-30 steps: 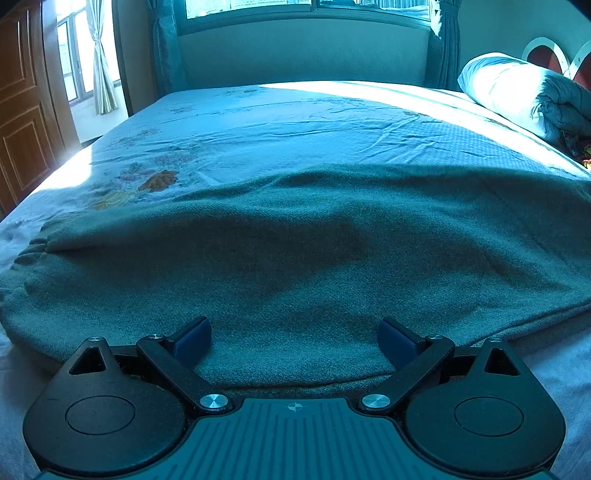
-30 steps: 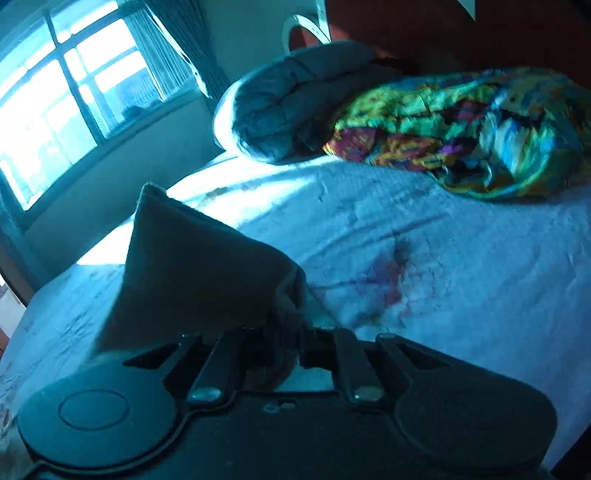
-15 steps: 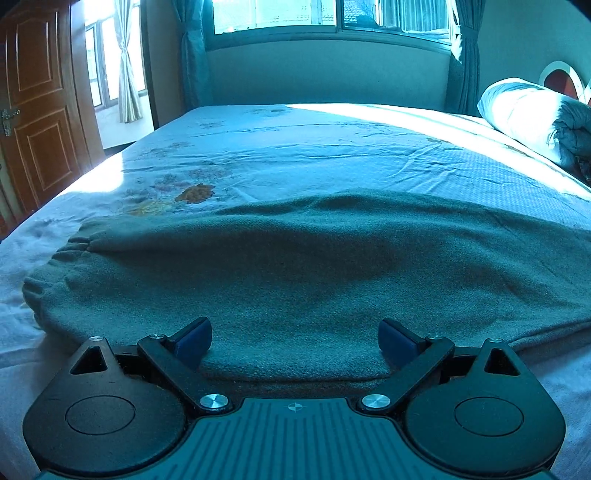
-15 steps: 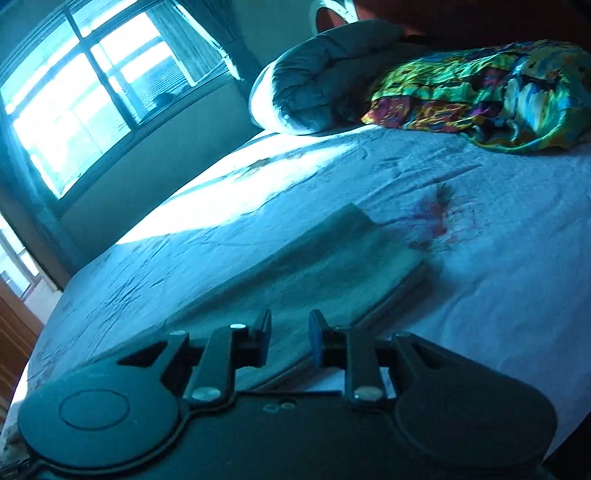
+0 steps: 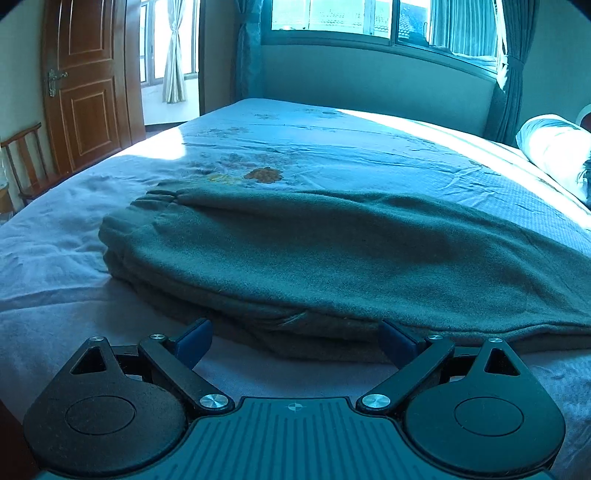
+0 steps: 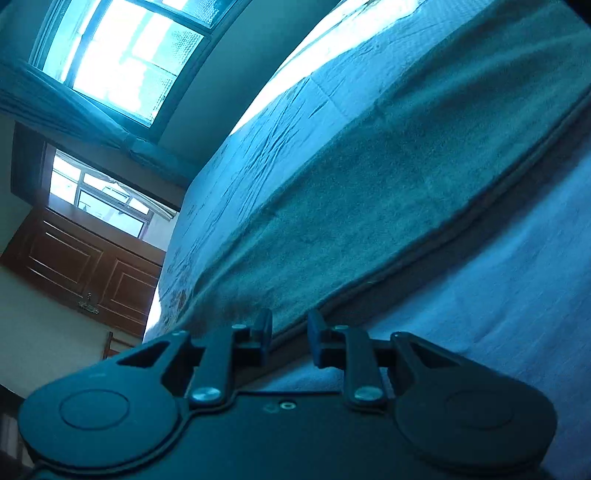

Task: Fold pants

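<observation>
Sunlit bed (image 5: pixel 332 155) is seen carrying the folded grey-green pants (image 5: pixel 332 258), with the left hand-held gripper (image 5: pixel 295 341) spread wide and the right hand-held gripper (image 6: pixel 290 338) released, nothing gripped.

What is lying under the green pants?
The pants lie on the pale bedsheet, which shows all around them. Whatever is between their folded layers is covered.

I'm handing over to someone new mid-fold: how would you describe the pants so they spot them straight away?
Start from the large bed with its pale blue sheet, below the window. Across its near part lies one long, dark grey-green fleecy garment, the pants, doubled over lengthwise, gathered waistband towards the wooden door. Everything else on the bed is smooth pale sheet or the white pillow; only the pants are dark and fuzzy.
</observation>
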